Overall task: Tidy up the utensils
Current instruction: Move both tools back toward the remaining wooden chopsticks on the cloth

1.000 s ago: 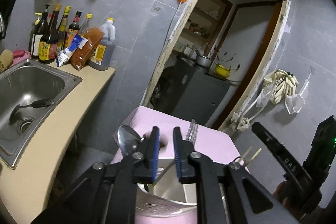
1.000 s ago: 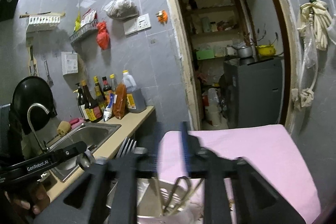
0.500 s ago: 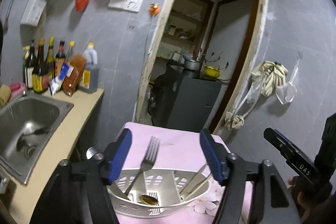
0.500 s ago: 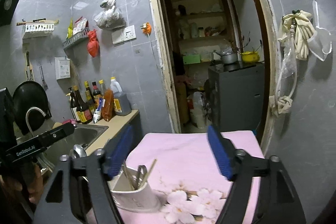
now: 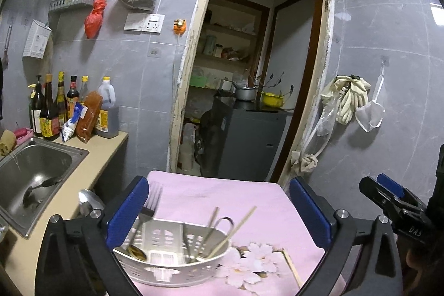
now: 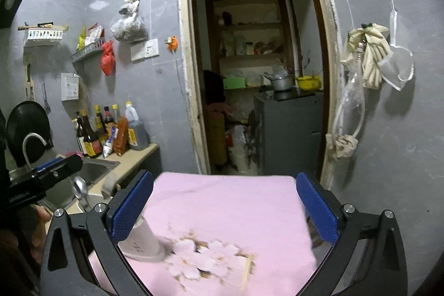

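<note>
A: Where's the stuff rel. to the holder?

B: White utensil holder [image 5: 172,260] sits on the pink cloth [image 5: 222,196], right under the left gripper [image 5: 219,215], btwn its fingers. Fork [image 5: 147,212] stands in its left part; chopstick [image 5: 236,226] and a wire-loop tool lean in the right part.

A: Anything still out?

B: One chopstick on the cloth [image 5: 291,265], just right of the holder, long axis running toward/away from the cam. Spoon [image 5: 87,203] pokes up left of the holder.

A: Grippers?

B: Both spread wide, holding nothing. Right gripper [image 6: 224,207] view is blurred; holder shows at its left finger. I'd judge right is nearer the loose chopstick.
</note>
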A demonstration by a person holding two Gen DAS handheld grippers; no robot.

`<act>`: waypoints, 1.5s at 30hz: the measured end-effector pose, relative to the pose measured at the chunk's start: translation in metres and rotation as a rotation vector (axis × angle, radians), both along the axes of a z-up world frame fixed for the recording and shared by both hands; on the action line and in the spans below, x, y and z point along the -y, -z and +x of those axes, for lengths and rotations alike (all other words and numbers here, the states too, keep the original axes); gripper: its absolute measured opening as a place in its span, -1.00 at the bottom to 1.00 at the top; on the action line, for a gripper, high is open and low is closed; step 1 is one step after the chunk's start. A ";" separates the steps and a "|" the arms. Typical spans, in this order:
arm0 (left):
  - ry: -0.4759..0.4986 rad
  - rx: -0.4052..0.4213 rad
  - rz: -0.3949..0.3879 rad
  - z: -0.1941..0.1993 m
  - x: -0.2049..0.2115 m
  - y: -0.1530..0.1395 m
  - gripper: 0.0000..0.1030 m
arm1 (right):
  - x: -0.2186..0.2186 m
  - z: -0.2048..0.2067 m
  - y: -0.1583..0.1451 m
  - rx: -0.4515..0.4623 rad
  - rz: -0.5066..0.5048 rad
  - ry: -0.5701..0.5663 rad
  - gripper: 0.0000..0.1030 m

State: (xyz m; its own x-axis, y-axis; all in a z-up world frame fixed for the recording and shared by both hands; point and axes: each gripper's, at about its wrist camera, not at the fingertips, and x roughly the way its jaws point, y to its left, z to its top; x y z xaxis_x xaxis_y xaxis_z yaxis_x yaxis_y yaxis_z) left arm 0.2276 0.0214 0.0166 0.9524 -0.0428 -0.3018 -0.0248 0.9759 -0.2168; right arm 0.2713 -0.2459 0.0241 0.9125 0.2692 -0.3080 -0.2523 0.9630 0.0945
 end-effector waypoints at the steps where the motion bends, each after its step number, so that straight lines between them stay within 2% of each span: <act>1: 0.002 0.000 0.003 0.000 0.005 0.001 0.98 | 0.006 0.001 0.003 -0.014 -0.002 0.008 0.97; 8: 0.023 -0.029 0.018 -0.001 0.042 0.022 0.98 | 0.043 0.006 0.038 -0.101 -0.048 0.051 0.97; 13: 0.055 -0.086 0.006 0.004 0.065 0.049 0.98 | 0.063 0.004 0.067 -0.179 -0.093 0.078 0.97; 19: 0.112 -0.206 -0.007 0.019 0.085 0.089 0.98 | 0.074 0.007 0.113 -0.295 -0.133 0.083 0.97; 24: 0.091 -0.338 -0.024 0.033 0.088 0.128 0.98 | 0.066 0.008 0.159 -0.397 -0.139 0.044 0.97; 27: 0.075 -0.407 -0.042 0.040 0.086 0.149 0.98 | 0.056 0.011 0.175 -0.423 -0.162 0.020 0.97; 31: 0.066 -0.466 -0.065 0.048 0.083 0.168 0.98 | 0.043 0.020 0.187 -0.428 -0.213 0.006 0.97; 36: 0.050 -0.514 -0.057 0.057 0.082 0.185 0.98 | 0.030 0.032 0.199 -0.468 -0.245 -0.012 0.97; 42: 0.045 -0.537 -0.055 0.059 0.082 0.191 0.98 | 0.021 0.036 0.207 -0.510 -0.281 -0.014 0.97; 45: 0.048 -0.538 -0.050 0.059 0.085 0.190 0.98 | 0.023 0.037 0.207 -0.516 -0.287 0.019 0.97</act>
